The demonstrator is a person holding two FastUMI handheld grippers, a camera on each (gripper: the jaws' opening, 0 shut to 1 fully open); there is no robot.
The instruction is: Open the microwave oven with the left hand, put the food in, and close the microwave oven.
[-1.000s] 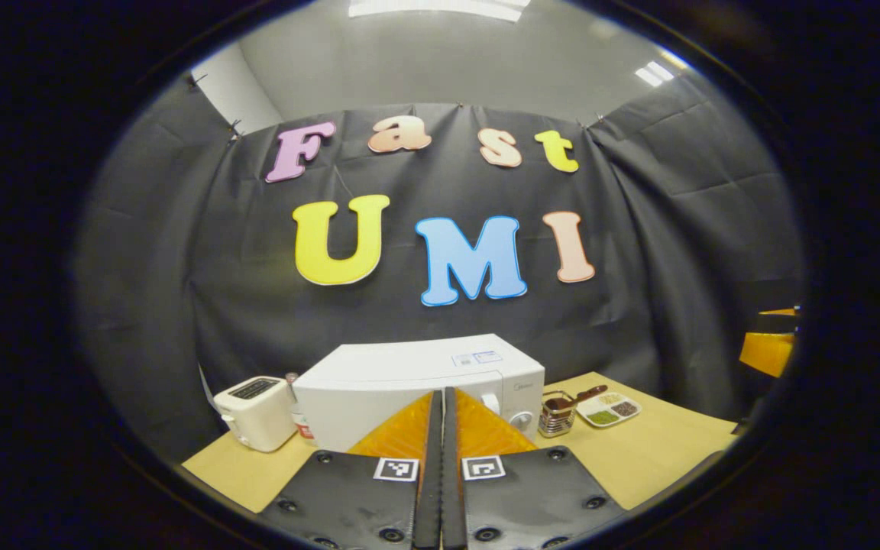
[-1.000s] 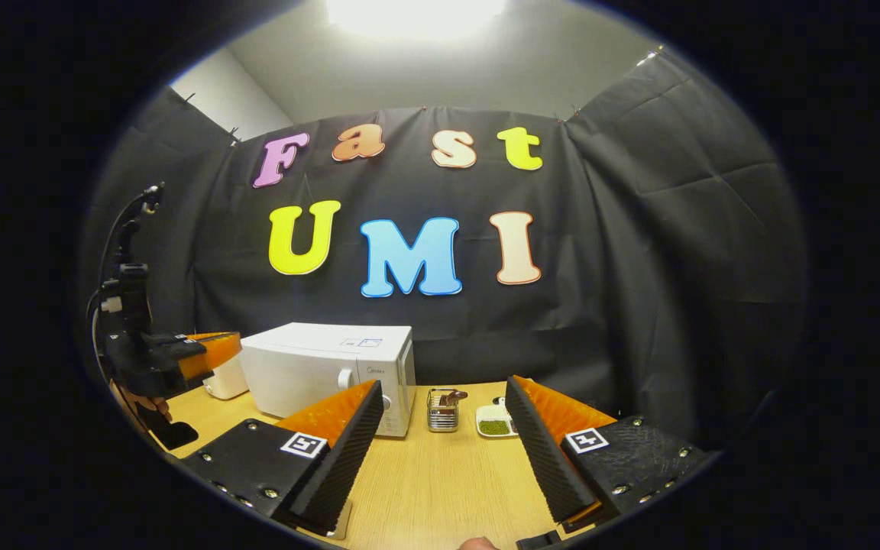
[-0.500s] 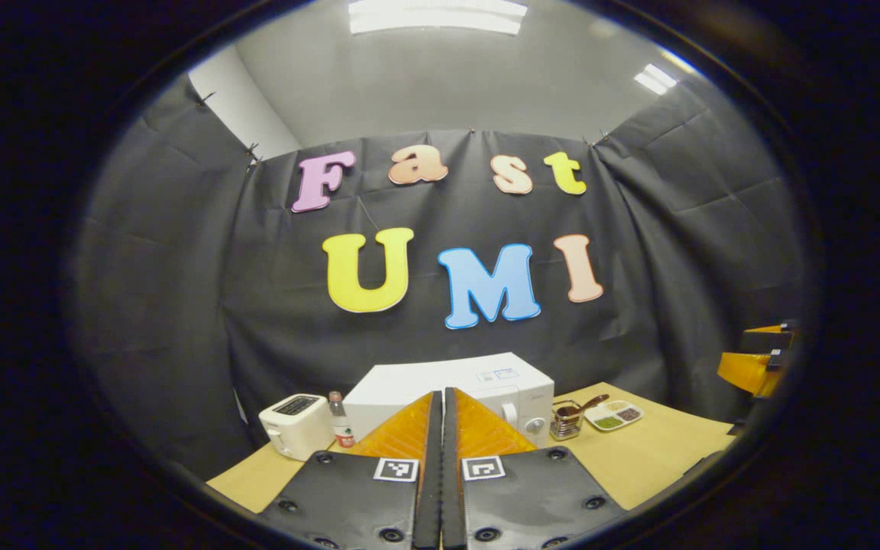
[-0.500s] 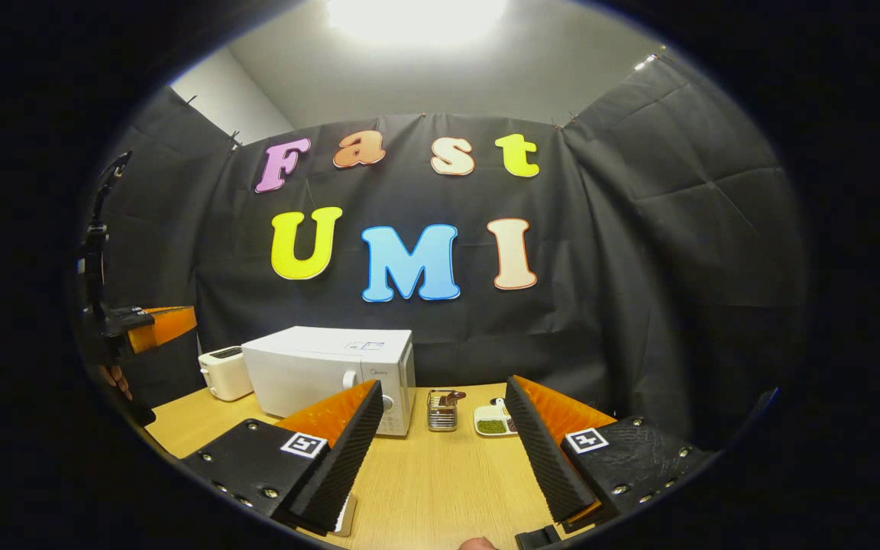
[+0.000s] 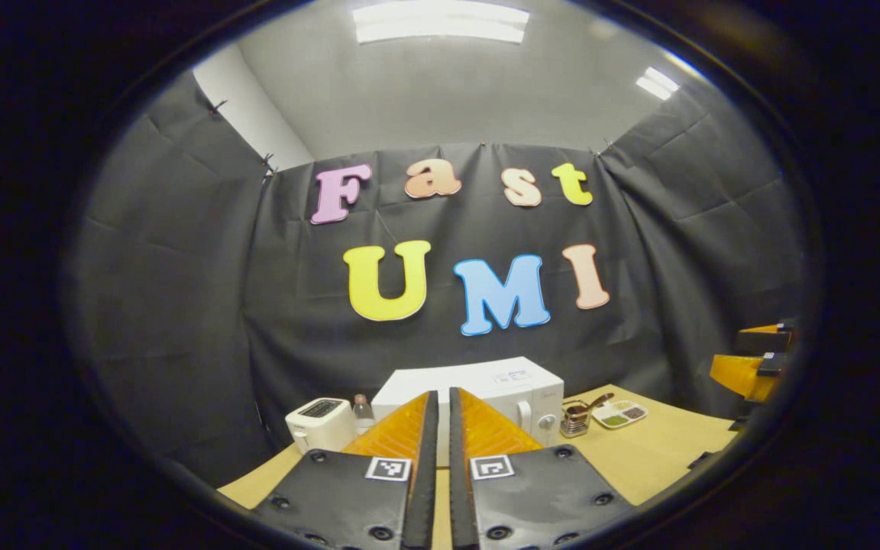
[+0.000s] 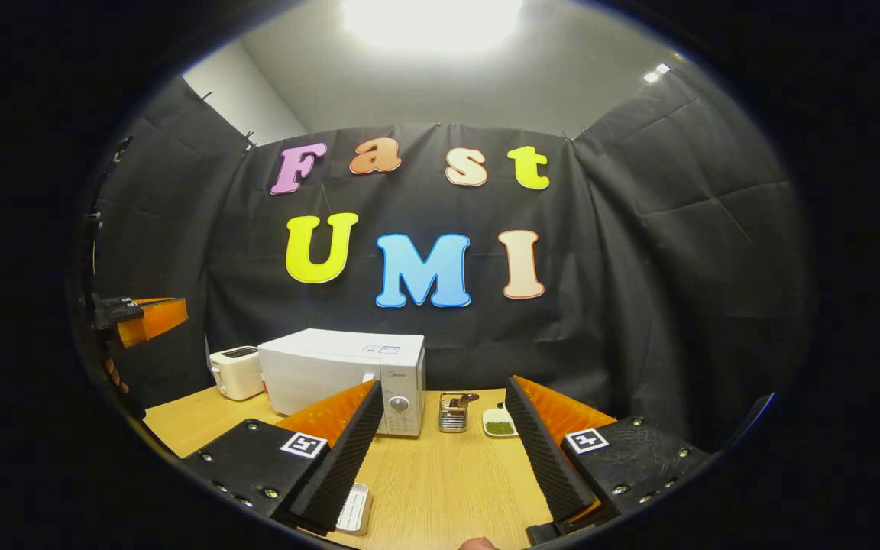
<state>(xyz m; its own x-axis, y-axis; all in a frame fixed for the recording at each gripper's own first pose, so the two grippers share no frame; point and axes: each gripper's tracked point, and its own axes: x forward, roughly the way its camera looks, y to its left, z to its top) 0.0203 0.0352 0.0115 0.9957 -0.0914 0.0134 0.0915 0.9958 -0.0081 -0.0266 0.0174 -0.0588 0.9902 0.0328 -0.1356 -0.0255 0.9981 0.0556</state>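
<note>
Jaws on the left gripper (image 5: 437,428) stand almost shut, a thin gap between the fingers and nothing held; jaws on the right gripper (image 6: 444,435) stand wide apart and empty. Neither tool contacts any object. Both are held raised above the near edge of the table (image 6: 440,489), well short of the appliances, which reads as a ready posture before the task begins.

The microwave oven (image 6: 342,376) sits toward the back of the table with its door closed. Its door handle (image 5: 523,416) and control knobs face the operator, so the front is reachable without moving the unit. In the left gripper view the microwave oven (image 5: 486,382) lies directly ahead, along the line of the nearly closed fingers and partly hidden behind their tips; this alignment suits the left-hand door opening the task demands. The fingers would likely need to part before they can take the handle.

To the left of the oven stand a toaster (image 6: 235,372) and a small bottle (image 5: 362,411). To the right stand a wire holder (image 6: 453,411) and a divided food dish (image 5: 617,414) carrying green and dark portions. In the right gripper view the food dish (image 6: 499,422) lies ahead between the spread fingers, nearer the right finger, well apart from both. A small white item (image 6: 354,509) rests on the table just beside the right gripper's left finger; its identity cannot be told.
</note>
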